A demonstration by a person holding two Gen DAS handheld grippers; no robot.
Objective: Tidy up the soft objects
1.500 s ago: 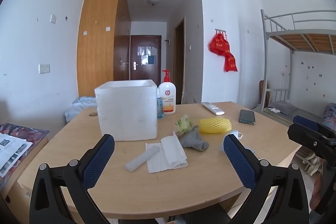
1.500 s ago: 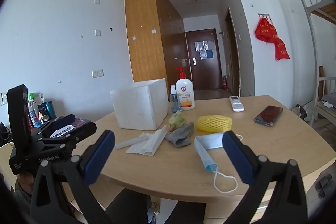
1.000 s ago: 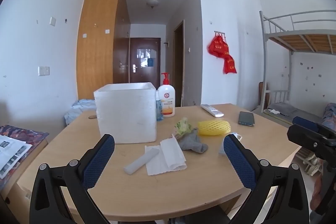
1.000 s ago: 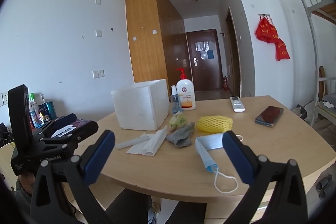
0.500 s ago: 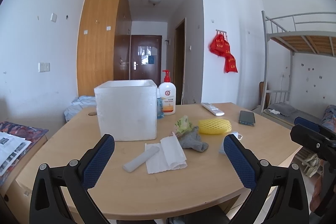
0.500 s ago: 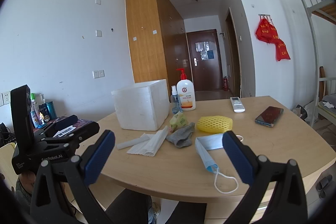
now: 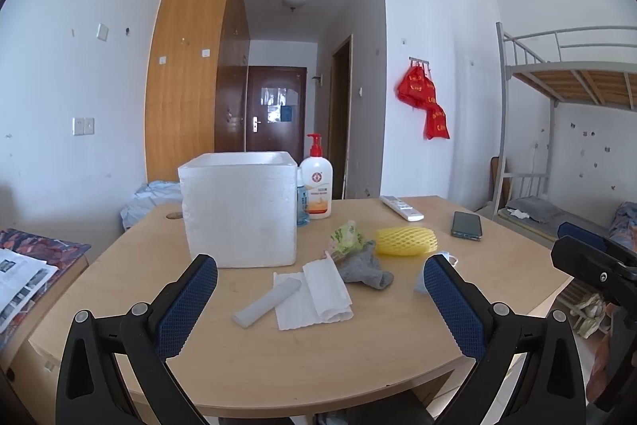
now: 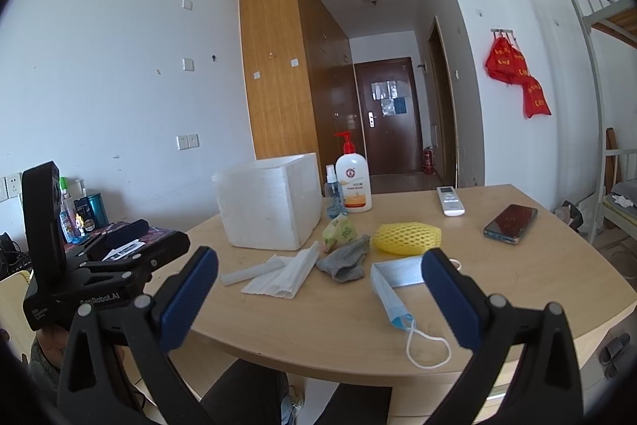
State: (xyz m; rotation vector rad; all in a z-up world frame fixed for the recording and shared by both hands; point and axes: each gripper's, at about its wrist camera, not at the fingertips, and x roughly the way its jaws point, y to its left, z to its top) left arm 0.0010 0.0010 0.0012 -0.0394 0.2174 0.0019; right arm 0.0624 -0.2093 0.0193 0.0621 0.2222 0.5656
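Wood table: crumpled grey sock beside yellow foam net.

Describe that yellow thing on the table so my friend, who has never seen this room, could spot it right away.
Start at the big white foam box on the wooden table. To its right, past a green packet and a crumpled grey sock, lies the yellow foam net sleeve. It is the only bright yellow item, oval, with a mesh surface.

two bottles, one box, perhaps one sock
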